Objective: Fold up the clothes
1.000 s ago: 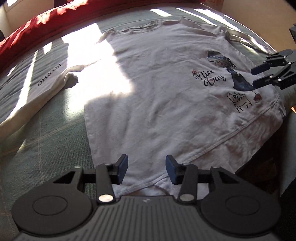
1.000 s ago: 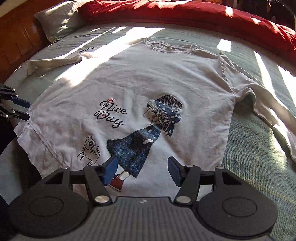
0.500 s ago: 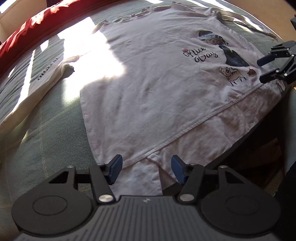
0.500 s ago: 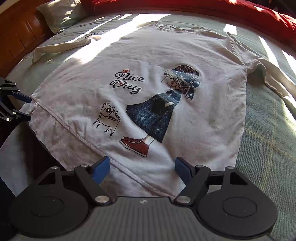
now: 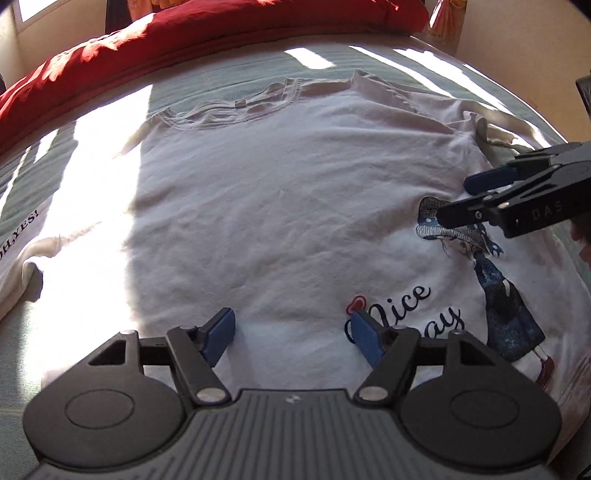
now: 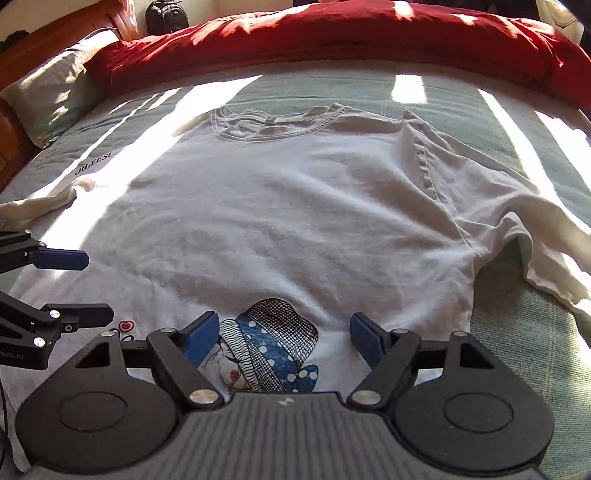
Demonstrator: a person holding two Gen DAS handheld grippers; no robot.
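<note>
- Here, spread flat and face up on a pale green bed cover (image 5: pixel 229 70): a white long-sleeved shirt (image 5: pixel 280 206), collar (image 5: pixel 236 110) toward the far side, hem out of view below both cameras.
- Printed on the shirt front: a cartoon girl in a blue dotted headscarf (image 6: pixel 273 350) and dark blue dress, with "Nice Day" lettering (image 5: pixel 413 306) and a small red heart beside it.
- Hovering above the shirt's lower chest in the left wrist view: the left gripper (image 5: pixel 293 334), blue pads apart and still widening, nothing between them, no cloth pinched.
- Poised over the printed girl's head in the right wrist view: the right gripper (image 6: pixel 280 336), jaws spread wide, empty, no fabric pinched.
- Visible from each camera: the other gripper entering from the side, also open, near the print.
- Lying stretched out to the left across the cover: one sleeve (image 6: pixel 40 203), next to black "OH,YES!" lettering (image 6: pixel 92 164) printed on the bedding.
- Bunched and creased at the right armpit: the other sleeve (image 6: pixel 546 236), trailing off toward the right edge.
- Heaped along the far side of the bed: a red blanket (image 6: pixel 332 33).
- Resting at the far left corner against a wooden headboard (image 6: pixel 48 33): a grey-green pillow (image 6: pixel 55 88).
- Falling across shirt and bedding: hard bars of sunlight, with a broad shadow over the middle of the shirt.
</note>
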